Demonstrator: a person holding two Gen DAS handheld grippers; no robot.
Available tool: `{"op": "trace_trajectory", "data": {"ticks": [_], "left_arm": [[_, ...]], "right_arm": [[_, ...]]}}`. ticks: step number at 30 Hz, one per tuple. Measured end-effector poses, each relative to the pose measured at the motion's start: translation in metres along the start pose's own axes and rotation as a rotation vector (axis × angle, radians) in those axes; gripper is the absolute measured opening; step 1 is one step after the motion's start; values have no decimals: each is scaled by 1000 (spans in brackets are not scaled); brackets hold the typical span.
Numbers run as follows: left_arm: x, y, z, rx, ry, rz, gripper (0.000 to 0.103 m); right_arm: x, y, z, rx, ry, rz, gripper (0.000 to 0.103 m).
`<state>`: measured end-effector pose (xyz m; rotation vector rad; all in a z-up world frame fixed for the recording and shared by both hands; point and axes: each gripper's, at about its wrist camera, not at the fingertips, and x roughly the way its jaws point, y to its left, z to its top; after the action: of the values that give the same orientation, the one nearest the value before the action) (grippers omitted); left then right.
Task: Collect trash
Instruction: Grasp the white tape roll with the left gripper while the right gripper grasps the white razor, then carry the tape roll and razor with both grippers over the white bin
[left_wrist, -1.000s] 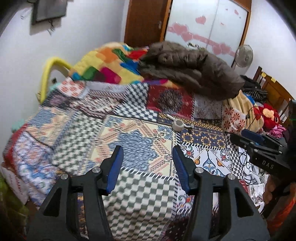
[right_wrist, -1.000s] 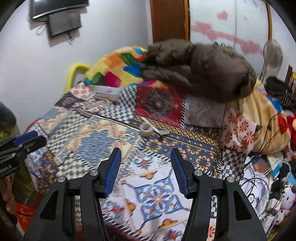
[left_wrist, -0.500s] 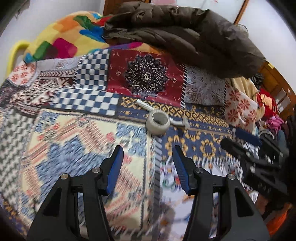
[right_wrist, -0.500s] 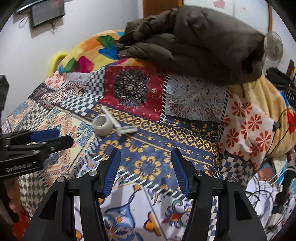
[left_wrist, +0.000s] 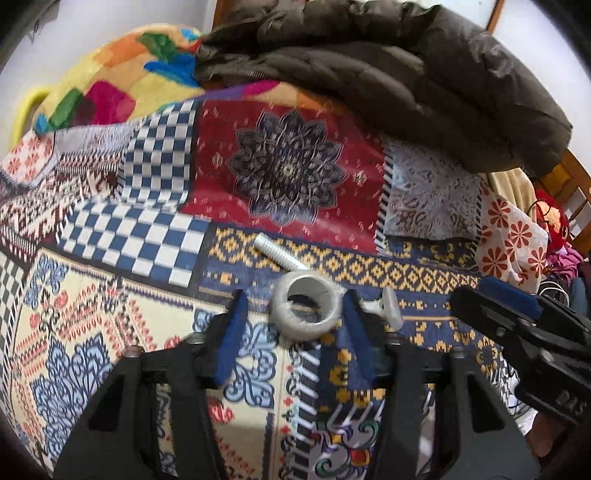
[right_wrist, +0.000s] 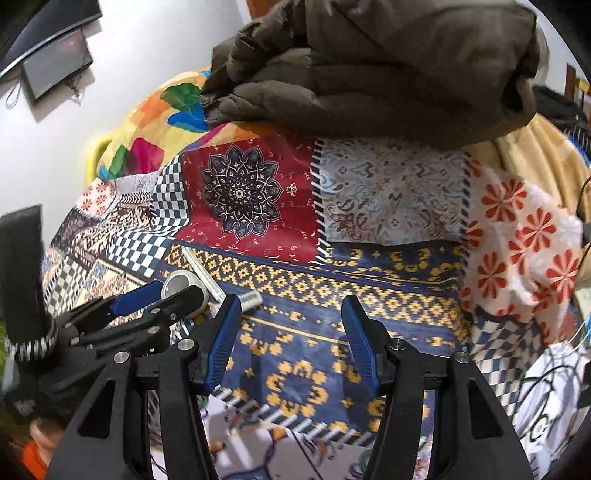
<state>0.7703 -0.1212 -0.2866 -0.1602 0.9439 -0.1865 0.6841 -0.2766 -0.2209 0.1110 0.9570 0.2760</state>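
Left tongs (left_wrist: 293, 308): 2 blue pads apart, tilted down at the bed; the jaws have just been closing. The tape ring sits between the tips. The right pad (left_wrist: 354, 325) looks to be at the ring's edge, the left pad stands clear of it, so there is no clamp.
Tape ring (left_wrist: 306, 309): a nearly spent grey-white roll lying flat on the blue-and-yellow band of the patchwork bedspread (left_wrist: 155, 236). In the right wrist view it shows at about 9 o'clock (right_wrist: 178, 283), half covered by the left tongs (right_wrist: 162, 293).
White stick-shaped piece (left_wrist: 279, 254): lies slanted at 11 o'clock from the ring, its near end running under or behind the ring. Whether they touch I cannot tell.
Small white piece with a round cap (left_wrist: 390, 305): just beside the ring at 3 o'clock, partly behind the right pad.
Right tongs (right_wrist: 290, 325): pads apart with only bedspread between them, hanging over the blue-and-yellow band. In the left wrist view they enter at 4 o'clock (left_wrist: 480, 295).
Brown padded jacket (left_wrist: 388, 70): heaped at 12 o'clock on the far part of the bed, beside a multicoloured blanket (left_wrist: 122, 81) at 10 o'clock.
Hand: a bit of a person's fingers (right_wrist: 42, 439) shows at 8 o'clock under the left tool.
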Motion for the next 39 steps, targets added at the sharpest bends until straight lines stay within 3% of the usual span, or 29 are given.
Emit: {"op": "trace_trajectory", "data": {"ticks": [9, 13, 17, 19, 27, 39], "left_arm": [[-29, 22, -19, 1, -21, 17, 37], [-52, 32, -32, -1, -35, 33, 37], [-68, 35, -42, 15, -43, 63, 37], [-74, 34, -46, 22, -43, 77, 37], [-106, 24, -62, 61, -39, 92, 37], [-215, 26, -89, 23, -97, 113, 37]], "right_arm": [[41, 5, 6, 177, 94, 112, 53], [43, 15, 0, 169, 81, 69, 50], [41, 22, -7, 110, 68, -9, 23], [40, 26, -12, 68, 79, -5, 12], [19, 33, -33, -3, 73, -5, 11], [-84, 79, -48, -80, -16, 23, 11]]}}
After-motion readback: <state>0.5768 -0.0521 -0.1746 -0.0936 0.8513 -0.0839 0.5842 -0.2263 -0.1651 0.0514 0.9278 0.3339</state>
